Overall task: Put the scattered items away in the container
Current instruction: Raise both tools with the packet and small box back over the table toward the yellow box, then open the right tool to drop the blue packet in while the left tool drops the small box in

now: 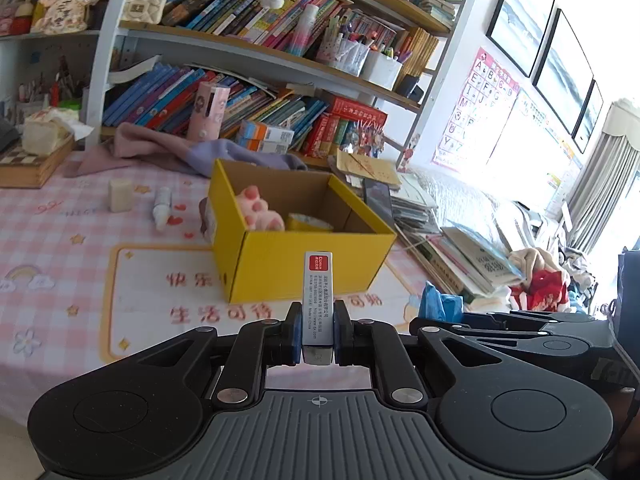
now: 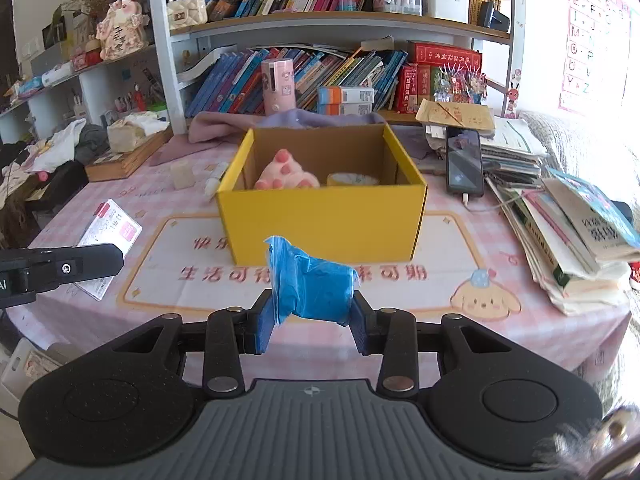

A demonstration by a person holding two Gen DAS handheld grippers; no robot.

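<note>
A yellow cardboard box (image 1: pixel 280 264) (image 2: pixel 320 216) stands open on the pink checked tablecloth; inside lie a pink paw-shaped toy (image 1: pixel 260 210) (image 2: pixel 286 174) and a roll of tape (image 1: pixel 310 222) (image 2: pixel 352 179). My left gripper (image 1: pixel 316 330) is shut on a slim silver box with a red label (image 1: pixel 318 300), held upright just before the yellow box. My right gripper (image 2: pixel 312 320) is shut on a crumpled roll of blue plastic bags (image 2: pixel 310 284), also short of the box's near wall. Left of the box lie a white cube (image 1: pixel 121 195) (image 2: pixel 183 176) and a small white tube (image 1: pixel 162 208) (image 2: pixel 214 179).
A white and pink card packet (image 2: pixel 110 240) lies at the left. A phone (image 2: pixel 464 166) on a cable and piles of books (image 2: pixel 572 232) crowd the right. Behind the box are a crumpled pink and lilac cloth (image 1: pixel 168 148), a pink cylinder (image 1: pixel 208 110) and bookshelves (image 1: pixel 260 52).
</note>
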